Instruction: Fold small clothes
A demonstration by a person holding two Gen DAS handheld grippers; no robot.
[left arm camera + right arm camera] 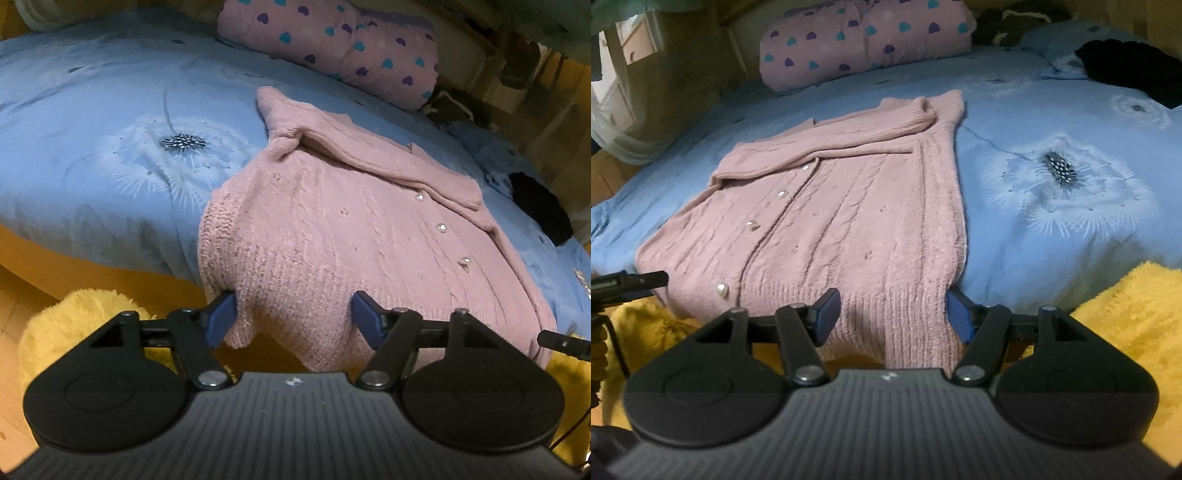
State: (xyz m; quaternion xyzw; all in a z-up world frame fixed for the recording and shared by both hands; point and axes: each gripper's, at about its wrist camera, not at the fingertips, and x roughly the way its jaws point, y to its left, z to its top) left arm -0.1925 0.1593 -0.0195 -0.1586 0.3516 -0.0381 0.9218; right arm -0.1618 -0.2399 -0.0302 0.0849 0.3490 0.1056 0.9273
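Note:
A pink knit cardigan [332, 229] with pearl buttons lies on a blue bedspread [92, 129], sleeves folded across its chest, hem hanging over the near edge of the bed. My left gripper [293, 317] is open, its blue fingers on either side of the hem's left corner. The cardigan also shows in the right wrist view [842, 206]. My right gripper [892, 314] is open, its fingers straddling the hem's right corner. The tip of the left gripper shows at the left edge of the right wrist view [631, 280].
A pink pillow with heart prints [332, 44] lies at the head of the bed. A black garment [539, 206] lies on the bedspread to the cardigan's right. A yellow fluffy rug [1126, 321] covers the floor by the bed. Wooden furniture stands behind.

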